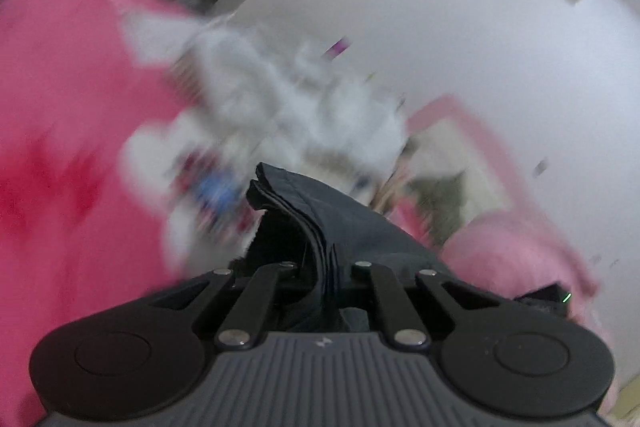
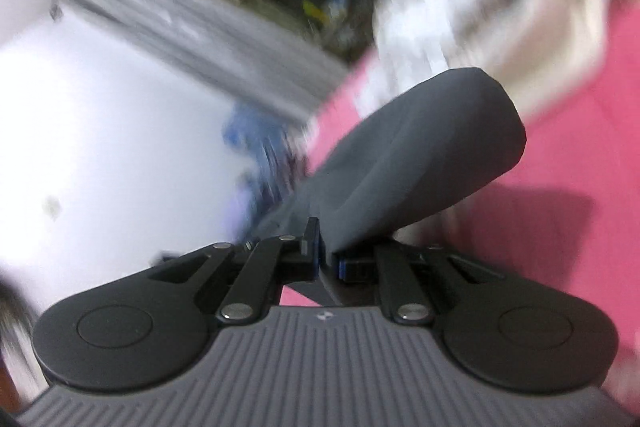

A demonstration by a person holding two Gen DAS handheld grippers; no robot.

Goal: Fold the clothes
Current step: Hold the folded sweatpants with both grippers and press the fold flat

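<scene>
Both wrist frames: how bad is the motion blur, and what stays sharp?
Left wrist: background heavily smeared, pink fabric and white surface streaked; left gripper and its pinched dark garment sharp. Right wrist: same, diagonal streaks; right gripper and dark garment crisp, casting a soft shadow.

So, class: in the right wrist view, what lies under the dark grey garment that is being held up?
Under the dark grey garment lies a pink cloth surface carrying the garment's shadow. What sits directly beneath the fabric is covered, and the background is too blurred to tell.

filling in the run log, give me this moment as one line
step: fold clothes | left gripper: shut on dark garment | right gripper: shut on dark garment | under: pink cloth | views blurred
</scene>
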